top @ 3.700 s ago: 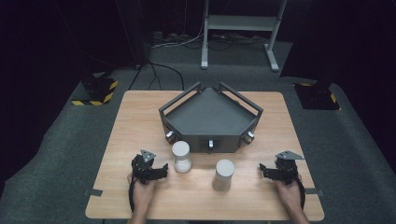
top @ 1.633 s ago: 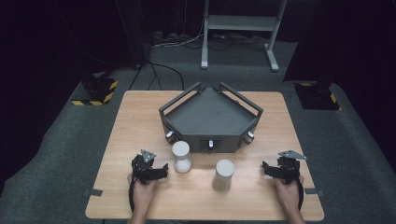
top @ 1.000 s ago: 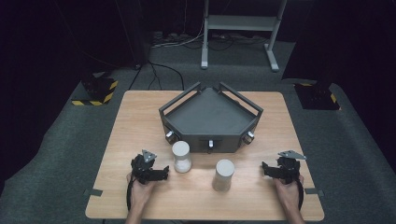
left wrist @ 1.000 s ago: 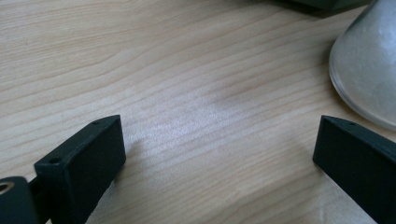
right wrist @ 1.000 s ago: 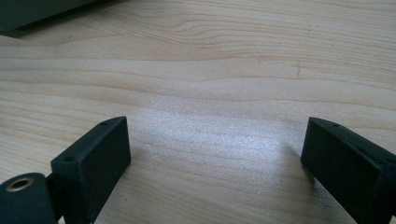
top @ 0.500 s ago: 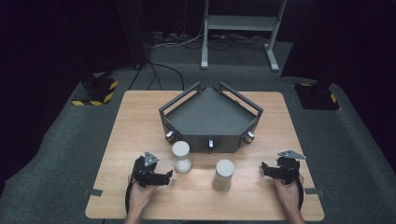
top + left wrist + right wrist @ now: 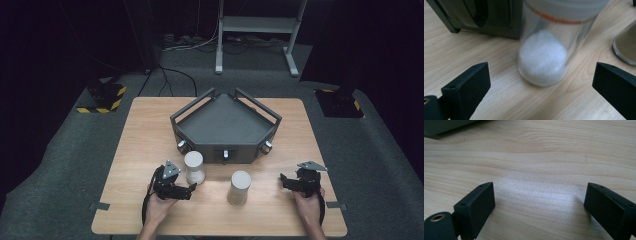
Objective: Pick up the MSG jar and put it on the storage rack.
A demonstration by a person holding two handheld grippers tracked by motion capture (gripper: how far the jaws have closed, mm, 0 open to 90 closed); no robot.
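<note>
The jar (image 7: 194,167) stands upright on the table (image 7: 140,150), just in front of the tray (image 7: 225,125) at its left front corner. It is clear, with a white lid and white powder in the bottom. The left gripper (image 7: 186,189) sits just before the jar, jaws wide apart and nothing between them yet; in the left gripper view the jar (image 7: 544,55) is centred ahead of the gap.

The main risk, as I judge it, is a topple: the jar is tall and narrow, and a jaw tip clipping its wall could tip it toward the tray. A low, loose grip on smooth plastic could also slip.

A second jar (image 7: 239,187) stands to the right of the first, near enough to be knocked.

The right gripper (image 7: 289,182) rests well right of the tray's front, jaws apart over bare wood.
</note>
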